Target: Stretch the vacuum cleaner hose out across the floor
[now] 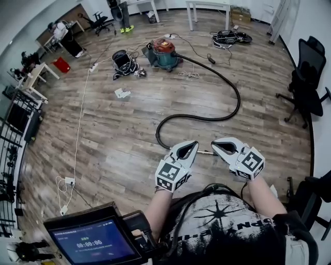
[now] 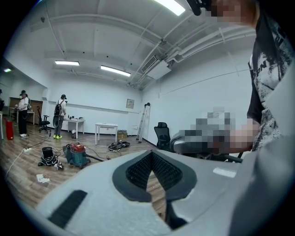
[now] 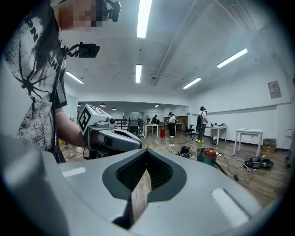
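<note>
I have two claws, both held low in front of my chest; the left claw [image 1: 192, 147] has its jaws together with nothing between them, and the right claw [image 1: 216, 145] is the same, jaws together and empty; their tips sit near each other, apart, over the wooden floor [image 1: 124, 145].

There is one hose [image 1: 238, 98], black; neither claw touches it that I can see; its near end lies on the floor just left of the left claw and passes out of sight behind that claw; from there it curls far, swings right in a wide loop, and runs to the one vacuum cleaner [image 1: 163, 53] at the far middle of the room.

Bare floor lies open between the claws and the vacuum cleaner, and to the left as far as one white cord [image 1: 80, 116]; the right edge is tighter, with a black office chair [image 1: 306, 85] by the wall; two white tables [image 1: 207, 3] stand at the far wall.
</note>
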Action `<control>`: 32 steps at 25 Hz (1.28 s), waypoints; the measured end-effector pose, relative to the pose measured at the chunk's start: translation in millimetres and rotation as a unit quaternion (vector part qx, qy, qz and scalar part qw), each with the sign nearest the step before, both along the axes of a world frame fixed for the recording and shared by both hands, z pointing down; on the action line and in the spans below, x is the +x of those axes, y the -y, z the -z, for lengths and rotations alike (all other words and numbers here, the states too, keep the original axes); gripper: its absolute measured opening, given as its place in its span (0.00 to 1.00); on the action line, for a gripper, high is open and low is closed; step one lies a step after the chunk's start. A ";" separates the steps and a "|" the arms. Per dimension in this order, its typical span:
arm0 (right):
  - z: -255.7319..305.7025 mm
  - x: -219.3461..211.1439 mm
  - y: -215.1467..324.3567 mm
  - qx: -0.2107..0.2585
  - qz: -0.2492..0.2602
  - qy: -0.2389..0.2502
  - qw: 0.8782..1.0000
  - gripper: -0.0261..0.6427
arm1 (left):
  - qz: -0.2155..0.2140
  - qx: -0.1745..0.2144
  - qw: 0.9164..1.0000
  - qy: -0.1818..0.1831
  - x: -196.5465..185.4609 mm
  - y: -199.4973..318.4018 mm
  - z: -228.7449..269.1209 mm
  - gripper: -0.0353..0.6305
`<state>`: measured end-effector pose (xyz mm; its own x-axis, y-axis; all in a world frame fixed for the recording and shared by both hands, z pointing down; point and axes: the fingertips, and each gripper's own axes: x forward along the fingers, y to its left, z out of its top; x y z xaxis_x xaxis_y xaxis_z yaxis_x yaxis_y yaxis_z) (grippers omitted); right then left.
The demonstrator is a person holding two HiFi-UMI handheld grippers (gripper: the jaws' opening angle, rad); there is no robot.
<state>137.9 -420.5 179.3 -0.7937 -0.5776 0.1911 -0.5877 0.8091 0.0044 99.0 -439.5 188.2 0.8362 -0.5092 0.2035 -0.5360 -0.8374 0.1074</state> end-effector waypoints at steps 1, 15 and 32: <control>-0.5 2.7 3.6 -0.001 0.003 0.001 1.000 0.05 | 0.004 0.000 1.000 0.001 1.7 3.2 -0.4 0.06; -25.8 -6.7 64.8 -0.024 -0.007 0.015 1.000 0.05 | 0.005 -0.020 1.000 0.017 -12.1 64.7 -26.8 0.06; -58.9 -49.1 215.1 -0.070 -0.148 -0.006 0.987 0.05 | -0.144 -0.072 0.986 0.032 -53.1 222.1 -74.5 0.06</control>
<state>88.8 -635.6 238.1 -0.5917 -0.7506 0.2941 -0.7986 0.5957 -0.0860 45.9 -661.6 262.7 0.9248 -0.2142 0.3143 -0.2879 -0.9343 0.2104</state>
